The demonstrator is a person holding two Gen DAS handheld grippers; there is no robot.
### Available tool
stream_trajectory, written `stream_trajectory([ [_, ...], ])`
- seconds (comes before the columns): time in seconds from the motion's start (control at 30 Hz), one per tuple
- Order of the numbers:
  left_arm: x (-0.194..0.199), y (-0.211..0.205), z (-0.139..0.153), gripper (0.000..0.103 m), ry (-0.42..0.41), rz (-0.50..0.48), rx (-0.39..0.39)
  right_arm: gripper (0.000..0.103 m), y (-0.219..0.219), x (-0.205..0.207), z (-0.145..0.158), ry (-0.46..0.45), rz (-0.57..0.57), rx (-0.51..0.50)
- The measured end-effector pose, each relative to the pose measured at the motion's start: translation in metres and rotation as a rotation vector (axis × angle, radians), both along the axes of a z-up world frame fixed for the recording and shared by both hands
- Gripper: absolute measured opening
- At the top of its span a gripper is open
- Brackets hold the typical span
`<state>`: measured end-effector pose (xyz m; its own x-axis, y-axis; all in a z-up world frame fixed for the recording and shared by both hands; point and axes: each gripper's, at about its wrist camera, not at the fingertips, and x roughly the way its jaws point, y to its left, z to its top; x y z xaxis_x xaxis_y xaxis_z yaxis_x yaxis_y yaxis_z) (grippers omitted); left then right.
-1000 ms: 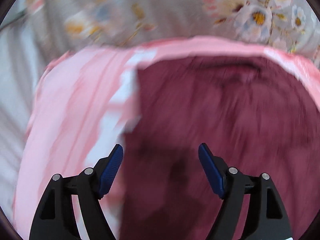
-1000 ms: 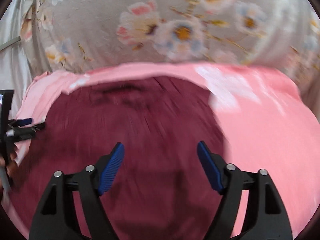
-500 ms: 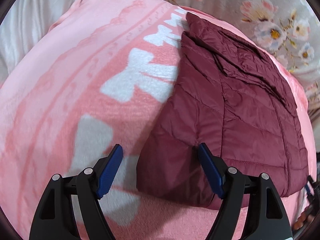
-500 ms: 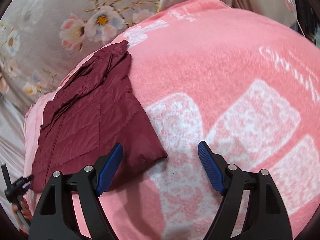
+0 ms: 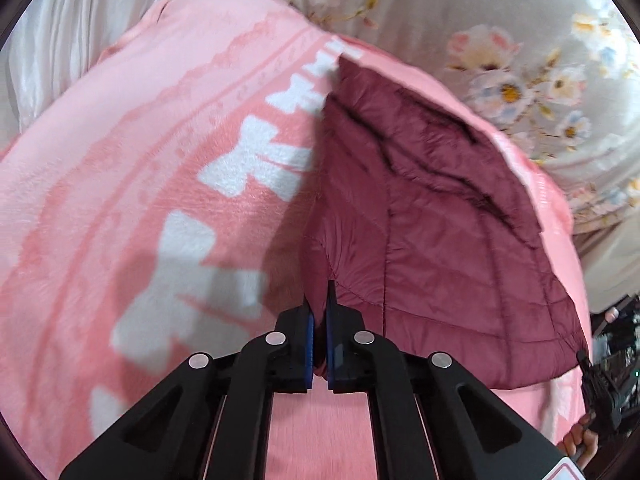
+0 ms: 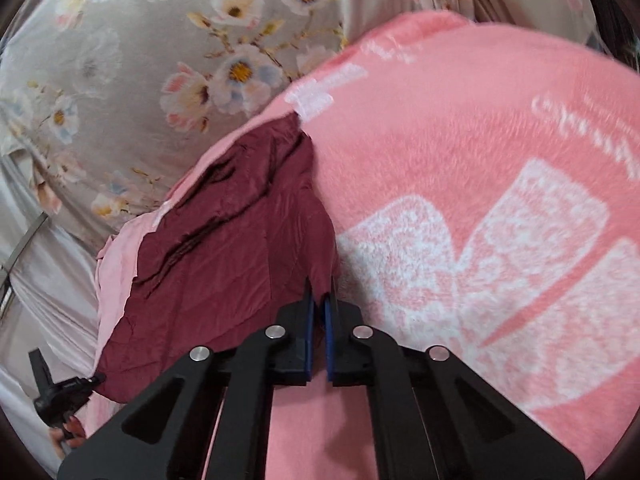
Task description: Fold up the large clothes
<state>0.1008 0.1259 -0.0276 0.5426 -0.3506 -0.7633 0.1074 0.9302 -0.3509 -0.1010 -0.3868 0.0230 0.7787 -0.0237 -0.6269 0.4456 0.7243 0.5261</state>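
Left tool (image 5: 319,312) clamped tight on the near left corner of the dark maroon quilted puffer jacket (image 5: 432,232), blue pads pinched together with a fold of the shiny fabric bunched between them. Right tool (image 6: 320,300) likewise closed hard on the near right corner of the same jacket (image 6: 232,256), cloth gripped right at the fingertips. Jacket spread flat across the fluffy pink fleece blanket with white bow shapes (image 5: 160,200), quilting seams running lengthwise, a few dark creases across the far half, collar end pointing away toward the grey floral-print sheet (image 5: 500,40) beyond. Near hem stretched between the two corners, lifted slightly at each grip, shadow thrown on the blanket beside the left corner. From the right wrist view, big white bow pattern of the blanket (image 6: 500,260) filling the right side, the floral sheet (image 6: 160,60) behind. Left tool (image 6: 60,396) glimpsed there at the lower left edge, at the jacket's other corner; right tool (image 5: 600,372) caught at the far right edge of the left wrist view, fingers of a hand just below it. Slight motion blur over both views.
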Motion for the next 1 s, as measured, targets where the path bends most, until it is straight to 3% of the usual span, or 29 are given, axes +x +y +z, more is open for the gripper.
stream_trajectory([
  [0.2, -0.085, 0.037, 0.059, 0.002, -0.114, -0.068, -0.036, 0.002, 0.044, -0.074, 0.096, -0.151, 0.031, -0.15],
  [0.3, -0.139, 0.06, 0.108, 0.002, -0.249, -0.055, -0.061, 0.001, 0.058, -0.105, 0.15, -0.264, 0.022, -0.213],
  [0.4, -0.157, 0.064, 0.151, 0.0, -0.377, -0.021, -0.023, 0.001, 0.062, -0.111, 0.189, -0.404, -0.012, -0.244],
  [0.47, -0.15, 0.06, 0.168, 0.0, -0.426, 0.002, 0.01, 0.001, 0.061, -0.097, 0.205, -0.436, -0.004, -0.264],
  [0.57, -0.112, 0.048, 0.174, 0.0, -0.439, 0.042, 0.064, 0.001, 0.053, -0.047, 0.204, -0.392, -0.012, -0.284],
  [0.6, -0.092, 0.04, 0.17, 0.0, -0.424, 0.048, 0.079, 0.001, 0.046, -0.021, 0.195, -0.362, -0.009, -0.25],
  [0.7, -0.037, 0.015, 0.145, 0.0, -0.352, 0.088, 0.184, 0.001, 0.035, 0.041, 0.166, -0.255, -0.029, -0.215],
  [0.77, -0.022, 0.009, 0.129, 0.0, -0.283, 0.053, 0.17, 0.001, 0.037, 0.057, 0.153, -0.216, -0.035, -0.227],
  [1.0, -0.049, -0.002, 0.097, 0.0, -0.194, -0.06, 0.165, 0.001, 0.041, 0.063, 0.158, -0.201, -0.024, -0.287],
])
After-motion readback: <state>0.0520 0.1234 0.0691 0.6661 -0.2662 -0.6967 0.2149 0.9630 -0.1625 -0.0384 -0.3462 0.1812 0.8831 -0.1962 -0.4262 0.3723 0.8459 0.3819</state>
